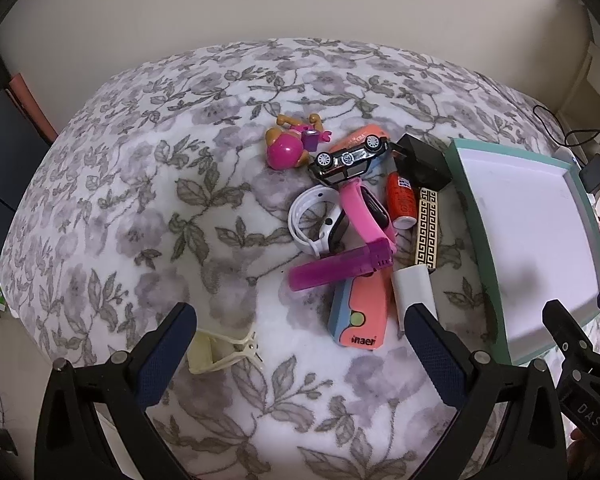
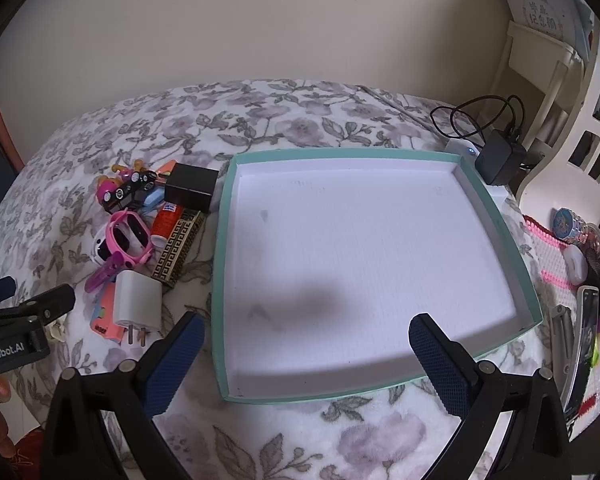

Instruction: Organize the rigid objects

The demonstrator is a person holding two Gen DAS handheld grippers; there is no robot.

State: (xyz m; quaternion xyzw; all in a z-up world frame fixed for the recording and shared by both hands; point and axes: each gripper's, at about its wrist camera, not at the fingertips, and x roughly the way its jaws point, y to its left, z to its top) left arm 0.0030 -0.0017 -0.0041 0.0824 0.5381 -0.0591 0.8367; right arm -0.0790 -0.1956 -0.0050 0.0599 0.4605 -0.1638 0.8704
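Hovering left gripper (image 1: 300, 334) jaws apart, toy pile at 12 o'clock. Holding right gripper (image 2: 306, 346) apart, nothing clamped, over teal tray (image 2: 220, 280).

Toy pile (image 2: 140, 232) just left of tray (image 2: 220, 264), on blanket (image 2: 300, 108)

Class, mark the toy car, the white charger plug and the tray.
toy car (image 1: 350, 162), left wrist view, on its underside.
white charger plug (image 2: 137, 300), right wrist view, on its body.
tray (image 2: 219, 264), right wrist view, on its left rim.

"GenRobot.AI" on left gripper (image 2: 4, 308)
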